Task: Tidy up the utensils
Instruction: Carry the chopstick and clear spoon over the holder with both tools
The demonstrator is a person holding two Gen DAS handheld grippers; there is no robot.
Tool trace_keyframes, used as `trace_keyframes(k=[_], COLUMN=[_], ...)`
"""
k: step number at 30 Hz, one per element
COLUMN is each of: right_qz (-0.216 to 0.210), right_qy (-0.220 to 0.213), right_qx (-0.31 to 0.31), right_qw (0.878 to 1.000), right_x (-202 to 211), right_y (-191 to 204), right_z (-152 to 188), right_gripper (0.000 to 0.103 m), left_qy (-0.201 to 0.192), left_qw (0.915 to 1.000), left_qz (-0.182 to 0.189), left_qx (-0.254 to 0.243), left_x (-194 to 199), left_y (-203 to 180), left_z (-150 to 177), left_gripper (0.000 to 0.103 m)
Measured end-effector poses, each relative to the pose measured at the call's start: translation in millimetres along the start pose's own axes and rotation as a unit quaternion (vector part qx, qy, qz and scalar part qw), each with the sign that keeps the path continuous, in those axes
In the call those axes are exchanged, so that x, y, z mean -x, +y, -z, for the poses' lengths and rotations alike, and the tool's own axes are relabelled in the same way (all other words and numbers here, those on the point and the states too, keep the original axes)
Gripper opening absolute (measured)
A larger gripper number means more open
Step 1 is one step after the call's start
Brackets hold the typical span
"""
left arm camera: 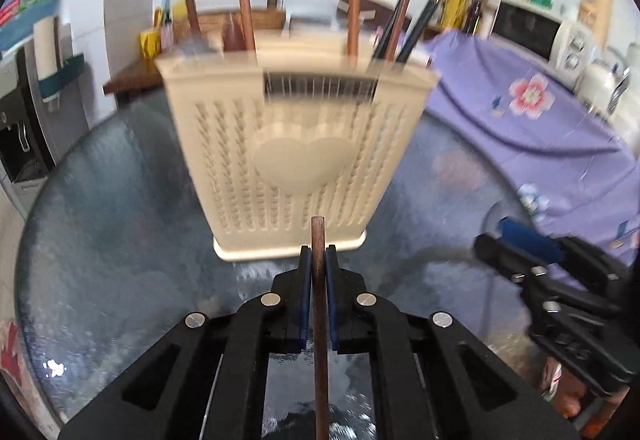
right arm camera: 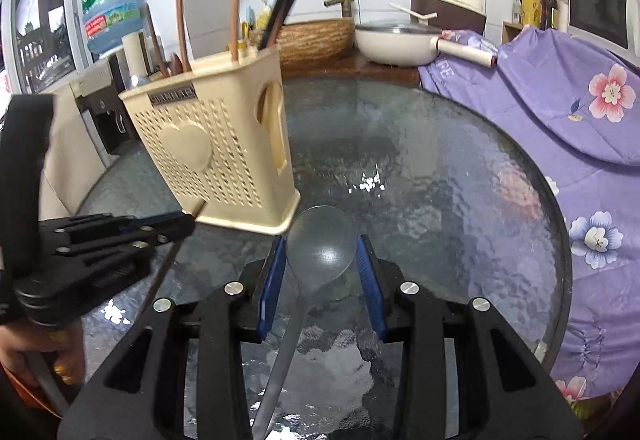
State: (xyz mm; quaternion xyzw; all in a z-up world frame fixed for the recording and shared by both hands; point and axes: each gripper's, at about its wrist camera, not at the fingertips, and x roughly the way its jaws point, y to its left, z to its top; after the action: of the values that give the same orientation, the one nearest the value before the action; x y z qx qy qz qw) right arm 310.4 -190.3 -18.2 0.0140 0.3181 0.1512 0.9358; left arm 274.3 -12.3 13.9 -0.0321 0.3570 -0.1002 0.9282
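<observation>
A cream perforated utensil holder [left arm camera: 296, 147] with a heart on its front stands on the round glass table [left arm camera: 100, 207]; it also shows in the right wrist view [right arm camera: 216, 147]. It holds wooden utensils and dark chopsticks. My left gripper [left arm camera: 319, 256] is shut on a brown wooden chopstick [left arm camera: 319, 304], just in front of the holder's base. It shows at the left of the right wrist view [right arm camera: 176, 226]. My right gripper [right arm camera: 322, 244] is closed on the bowl of a metal spoon [right arm camera: 320, 236], to the right of the holder. It appears at the right of the left wrist view [left arm camera: 516, 240].
A purple floral cloth [right arm camera: 580, 111] covers something along the table's right side. Behind the table are a white pan [right arm camera: 400, 39], a woven basket [right arm camera: 316, 39], a water bottle [right arm camera: 110, 3] and a microwave [left arm camera: 528, 27].
</observation>
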Motion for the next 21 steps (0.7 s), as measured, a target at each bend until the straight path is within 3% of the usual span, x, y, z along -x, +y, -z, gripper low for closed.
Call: trace_keyframes(k=[9, 21], right_qz=[-0.033, -0.052], right_qy=[-0.035, -0.043], right_qx=[0.026, 0.052], right_qw=[0.999, 0.996], right_x=[43.8, 72.6], right_y=[20.0, 41.5], right_z=[-18.2, -32.8], right_gripper=[0.037, 0.037], left_qy=[-0.087, -0.12], left_qw=[0.9958, 0.9912], left_qz=[0.027, 0.055], left_qx=[0.003, 0.003], left_x=[84.0, 116.0], left_y=[3.9, 2.1], left_z=[-16.6, -17.6], left_gripper=[0.007, 0.007])
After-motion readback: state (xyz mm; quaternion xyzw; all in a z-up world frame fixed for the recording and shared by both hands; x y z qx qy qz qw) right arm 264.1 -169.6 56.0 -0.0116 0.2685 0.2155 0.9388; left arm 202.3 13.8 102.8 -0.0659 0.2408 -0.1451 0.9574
